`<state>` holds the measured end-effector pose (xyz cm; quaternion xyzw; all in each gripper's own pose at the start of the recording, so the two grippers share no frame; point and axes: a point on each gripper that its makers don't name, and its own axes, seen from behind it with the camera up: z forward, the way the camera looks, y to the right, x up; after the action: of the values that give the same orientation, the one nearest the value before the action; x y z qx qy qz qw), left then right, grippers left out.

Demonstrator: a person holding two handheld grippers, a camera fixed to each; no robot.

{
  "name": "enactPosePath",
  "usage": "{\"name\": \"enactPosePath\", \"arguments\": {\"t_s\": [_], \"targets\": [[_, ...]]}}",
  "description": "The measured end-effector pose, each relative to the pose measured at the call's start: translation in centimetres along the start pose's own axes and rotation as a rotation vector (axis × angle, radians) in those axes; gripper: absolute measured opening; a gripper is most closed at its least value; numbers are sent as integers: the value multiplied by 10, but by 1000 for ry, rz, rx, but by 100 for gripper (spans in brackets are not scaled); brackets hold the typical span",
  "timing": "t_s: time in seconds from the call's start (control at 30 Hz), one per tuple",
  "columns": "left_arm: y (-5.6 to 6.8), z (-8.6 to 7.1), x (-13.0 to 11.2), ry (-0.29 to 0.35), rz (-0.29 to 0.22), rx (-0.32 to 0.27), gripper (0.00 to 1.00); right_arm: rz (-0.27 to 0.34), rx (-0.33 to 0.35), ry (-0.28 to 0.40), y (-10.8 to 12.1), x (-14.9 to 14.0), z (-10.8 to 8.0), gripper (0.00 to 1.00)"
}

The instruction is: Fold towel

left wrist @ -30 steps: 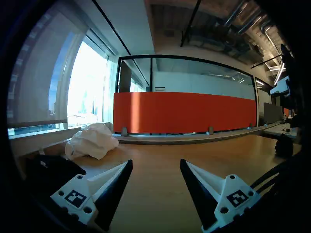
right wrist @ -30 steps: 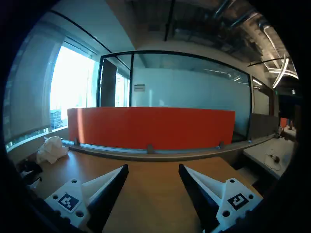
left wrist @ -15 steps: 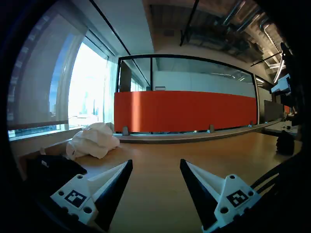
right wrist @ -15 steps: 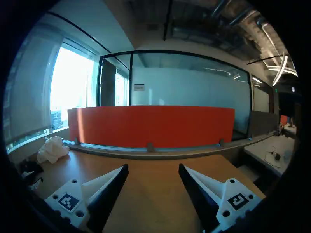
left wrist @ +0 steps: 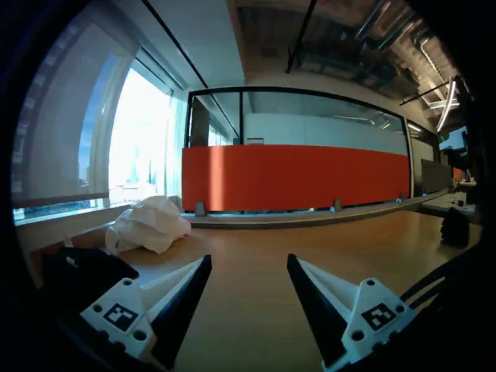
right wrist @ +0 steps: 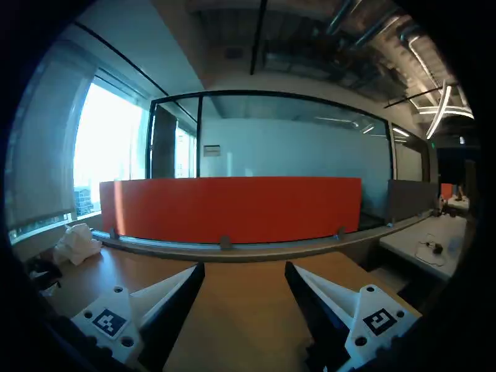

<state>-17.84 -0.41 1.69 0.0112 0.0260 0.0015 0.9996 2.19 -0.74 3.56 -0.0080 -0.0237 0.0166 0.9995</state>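
Observation:
A crumpled white towel (left wrist: 147, 224) lies in a heap on the wooden table (left wrist: 260, 273), at the far left by the window. In the left gripper view my left gripper (left wrist: 248, 266) is open, low over the table, with the towel ahead and to its left and nothing between its fingers. In the right gripper view the same towel (right wrist: 75, 243) looks small and far off to the left. My right gripper (right wrist: 245, 273) is open and empty above the wooden table (right wrist: 248, 304).
An orange partition (left wrist: 294, 177) with a glass wall above it runs along the table's far edge. A dark object (left wrist: 454, 227) sits on the table at the right. Black items (right wrist: 38, 273) lie at the left edge. Another desk (right wrist: 428, 232) stands to the right.
The right gripper's view has shifted a little, so the towel and partition sit farther left and lower. The left gripper has barely moved. Both stay open.

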Motion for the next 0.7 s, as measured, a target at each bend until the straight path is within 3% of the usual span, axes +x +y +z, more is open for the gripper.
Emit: {"name": "enactPosePath", "arguments": {"t_s": [0.4,0.7], "targets": [[0,1,-3,1,0,0,90,5,-6,30,34,-56,-10,100],[1,2,-5,1,0,0,90,23,13,50,38,-100,-7,100]]}}
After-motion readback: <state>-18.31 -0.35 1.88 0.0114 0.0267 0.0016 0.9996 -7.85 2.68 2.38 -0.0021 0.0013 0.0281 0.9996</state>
